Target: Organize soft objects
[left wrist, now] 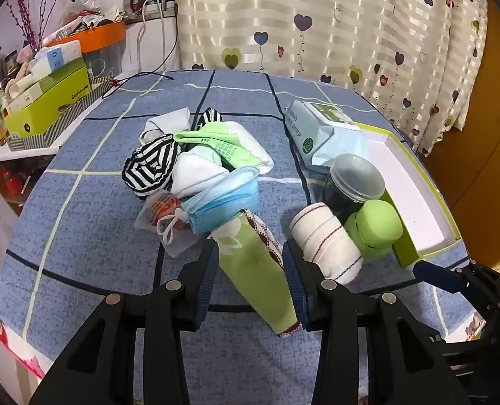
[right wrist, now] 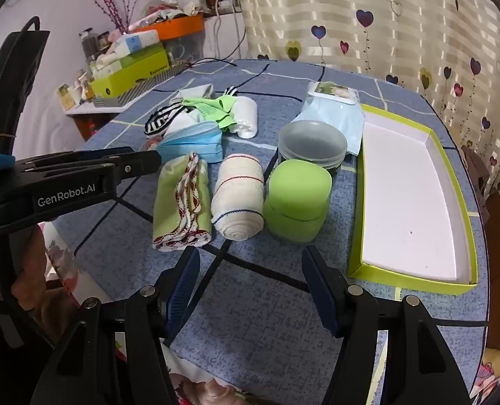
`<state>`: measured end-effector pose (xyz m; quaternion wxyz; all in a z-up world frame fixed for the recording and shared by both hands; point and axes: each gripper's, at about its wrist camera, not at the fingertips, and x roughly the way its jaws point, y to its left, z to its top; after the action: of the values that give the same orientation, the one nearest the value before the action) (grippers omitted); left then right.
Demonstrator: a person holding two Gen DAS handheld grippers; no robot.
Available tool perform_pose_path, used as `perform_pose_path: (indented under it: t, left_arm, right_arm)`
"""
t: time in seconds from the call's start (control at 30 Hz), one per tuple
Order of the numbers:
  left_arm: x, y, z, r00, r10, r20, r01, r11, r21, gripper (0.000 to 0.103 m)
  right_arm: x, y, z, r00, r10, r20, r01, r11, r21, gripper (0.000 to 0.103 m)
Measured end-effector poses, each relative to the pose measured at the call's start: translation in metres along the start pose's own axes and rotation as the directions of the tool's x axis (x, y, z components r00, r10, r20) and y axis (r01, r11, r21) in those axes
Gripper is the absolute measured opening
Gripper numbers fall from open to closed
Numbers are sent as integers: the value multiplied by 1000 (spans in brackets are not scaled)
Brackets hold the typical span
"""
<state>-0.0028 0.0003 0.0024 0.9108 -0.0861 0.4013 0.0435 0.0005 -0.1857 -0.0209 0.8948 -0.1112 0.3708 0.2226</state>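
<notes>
Left jaws straddling green cloth [left wrist: 255, 270], right jaws spread over bare tablecloth [right wrist: 250, 320]

A: Entry. On the worktop [right wrist: 250, 320], front row from the left: folded cloth [right wrist: 182, 209], rolled towel [right wrist: 238, 199], lidded tub [right wrist: 297, 199], the last two touching.

B: Behind the tub stands a jar [right wrist: 312, 146]; behind that lies a wipes pack [right wrist: 334, 111].

A: The open box [right wrist: 415, 182] lies right of the tub and jar. The pile of socks [right wrist: 213, 114] and face masks [right wrist: 191, 145] sits behind the folded cloth.

B: Left hand-held gripper [left wrist: 250, 276] straddles the folded cloth. Right hand-held gripper [right wrist: 250, 270] sits in front of the row, nothing between its fingers.
</notes>
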Motion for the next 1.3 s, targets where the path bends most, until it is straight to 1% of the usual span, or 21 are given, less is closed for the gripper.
perform_pose_path:
  t: [0.03,0.1,0.23,0.63,0.77,0.87,1.13,1.2,1.3]
  left_arm:
    - [3,-1,1,1000,12,-22,-12,1000,2,41]
    - [7,-2,-2,1000,22,-20,-22,1000,7,41]
    - [9,-2,-4,1000,21,-17,-21,1000,10,41]
    - [-1,2,-1,999,40,2,-40,999,11,41]
    - [-1,4,-2,999,46,-3,-46,999,8,41]
    - [2,4,-2,997,72,-7,-72,997,11,41]
    - [7,8,-3,998,60,-19,-60,998,0,41]
    - [8,9,-2,999,45,-23,-45,999,-7,41]
    - [10,9,-3,998,57,-26,-57,998,-3,41]
  right_arm:
    - [-1,0,0,1000,-1,2,1,1000,-1,63]
    - [-1,1,0,1000,2,5,-2,1000,-2,63]
    - [-1,1,2,1000,12,10,-12,1000,-8,63]
    - [-2,8,6,999,48,25,-48,998,-36,64]
    - [-3,6,7,999,42,31,-41,999,-35,64]
    - [-2,4,7,999,32,30,-31,999,-30,64]
    - [0,4,8,999,39,25,-39,999,-29,64]
    - [1,5,9,999,41,23,-40,999,-32,64]
    - [3,5,10,999,43,18,-43,999,-33,64]
